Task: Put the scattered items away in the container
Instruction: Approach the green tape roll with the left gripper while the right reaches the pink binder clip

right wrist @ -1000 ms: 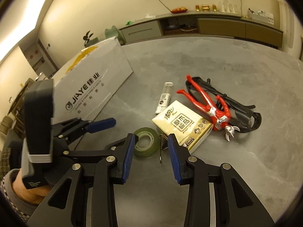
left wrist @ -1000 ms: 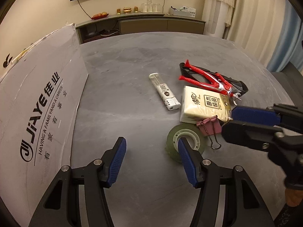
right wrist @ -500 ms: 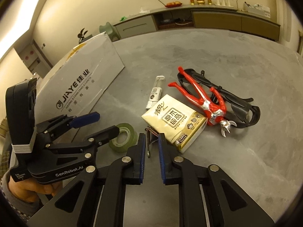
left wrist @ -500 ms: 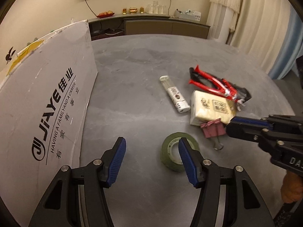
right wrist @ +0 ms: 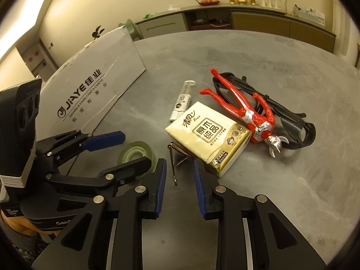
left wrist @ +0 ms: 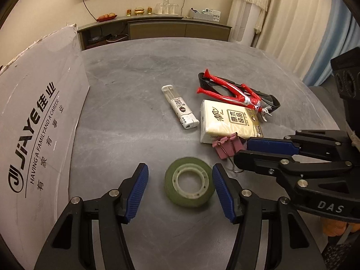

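Grey stone tabletop (left wrist: 135,67) carries a white cardboard box (left wrist: 38,121) standing at the left. Beside it, the left gripper (left wrist: 180,180) is spread wide around the green tape roll (left wrist: 189,184), not touching. Further right, the right gripper (right wrist: 180,175), parted, straddles the pink binder clip (left wrist: 227,146) touching the tissue pack (right wrist: 209,135).

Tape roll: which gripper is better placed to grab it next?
Left. The left gripper is open with the tape roll lying between its fingers on the table. The right gripper is lined up on the binder clip instead.
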{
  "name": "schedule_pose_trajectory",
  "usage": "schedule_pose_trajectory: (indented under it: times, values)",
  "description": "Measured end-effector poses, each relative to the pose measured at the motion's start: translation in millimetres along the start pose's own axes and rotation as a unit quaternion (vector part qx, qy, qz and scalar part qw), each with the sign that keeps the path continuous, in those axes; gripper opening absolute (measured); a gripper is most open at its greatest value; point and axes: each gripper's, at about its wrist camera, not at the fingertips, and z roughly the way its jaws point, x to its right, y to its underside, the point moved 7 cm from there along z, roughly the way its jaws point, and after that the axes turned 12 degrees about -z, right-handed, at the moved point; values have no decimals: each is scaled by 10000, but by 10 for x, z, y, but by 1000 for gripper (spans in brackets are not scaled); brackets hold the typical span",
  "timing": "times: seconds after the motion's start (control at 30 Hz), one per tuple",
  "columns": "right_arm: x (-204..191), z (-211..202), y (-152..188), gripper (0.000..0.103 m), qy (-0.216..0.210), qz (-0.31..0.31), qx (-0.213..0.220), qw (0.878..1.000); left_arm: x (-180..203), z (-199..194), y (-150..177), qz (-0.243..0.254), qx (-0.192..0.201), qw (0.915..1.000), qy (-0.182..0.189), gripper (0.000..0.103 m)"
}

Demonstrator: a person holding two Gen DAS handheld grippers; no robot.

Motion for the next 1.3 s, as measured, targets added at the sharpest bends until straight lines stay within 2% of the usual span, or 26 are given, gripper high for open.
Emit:
schedule_pose_trajectory:
  times: [0.27, 0.47, 0.57, 0.63, 0.7, 0.77, 0.93, 0.97, 1.0, 1.07, 1.3]
  values:
    - [-79, 45, -15, 27, 4, -68, -10, 10000, -140, -37, -1, -204, -5, 9997, -147, 62]
    - [-58, 17, -24, 27, 71, -53, 17, 10000, -29, -97, 19, -81, 29, 9998, 161, 62]
    - [-23, 40, -13, 27, -7, 49, 8, 10000, -60, 3, 55, -64, -105, 9999, 7, 62]
    - [-14, 37, -23, 29, -30, 88, 48, 9999, -51, 3, 55, 18, -80, 9999, -63, 63]
    - [-14, 35, -50, 37, -31, 97, 119, 9999, -39, -15, 59, 56, -65, 9999, -77, 63]
    - [-8, 46, -76, 41, 45, 87, 168, 9998, -34, -19, 72, 115, -53, 9999, -105, 63]
    - [-33, 114, -88, 41, 120, 34, 110, 9999, -32, -19, 82, 178, -17, 9997, -179, 62]
    - [-34, 119, -84, 36, 125, 40, 99, 9999, -31, -21, 83, 174, -6, 9997, -186, 59]
    - [-37, 126, -80, 25, 115, 36, 84, 9999, -32, -27, 84, 185, 7, 9996, -189, 54]
    - [-37, 137, -63, 14, 88, 25, 41, 9999, -35, -20, 80, 201, 10, 9996, -176, 49]
    - [-70, 102, -52, 7, 57, -3, 70, 10000, -55, -21, 60, 176, 34, 9998, -125, 49]
